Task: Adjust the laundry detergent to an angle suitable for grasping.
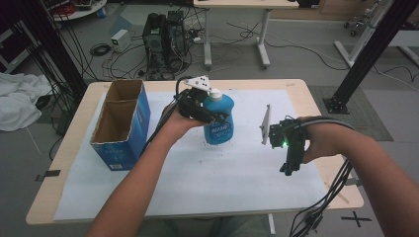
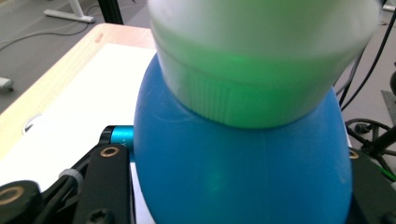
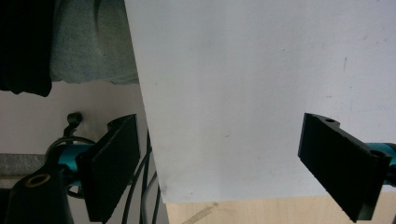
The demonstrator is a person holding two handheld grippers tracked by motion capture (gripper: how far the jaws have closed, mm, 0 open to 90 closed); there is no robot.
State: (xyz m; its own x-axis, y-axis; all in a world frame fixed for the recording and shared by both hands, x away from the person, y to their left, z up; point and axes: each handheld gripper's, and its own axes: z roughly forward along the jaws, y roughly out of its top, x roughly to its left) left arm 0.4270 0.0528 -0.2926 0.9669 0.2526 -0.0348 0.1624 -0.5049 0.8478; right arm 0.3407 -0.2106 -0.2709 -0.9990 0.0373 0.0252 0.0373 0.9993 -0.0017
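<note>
Left claw (image 2: 233, 186) grips the blue bottle (image 2: 243, 168); its white cap (image 2: 261, 56) looms close.

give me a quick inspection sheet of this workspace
surface: wooden table under a white sheet
job's things: blue bottle with white cap, upright, held
clutter: open blue cardboard box at left
grippers: left gripper shut on the bottle; right gripper open, empty, pointing down over the sheet
cables: trail from both grippers
surroundings: computer tower, floor cables, desk legs, white cloth
</note>
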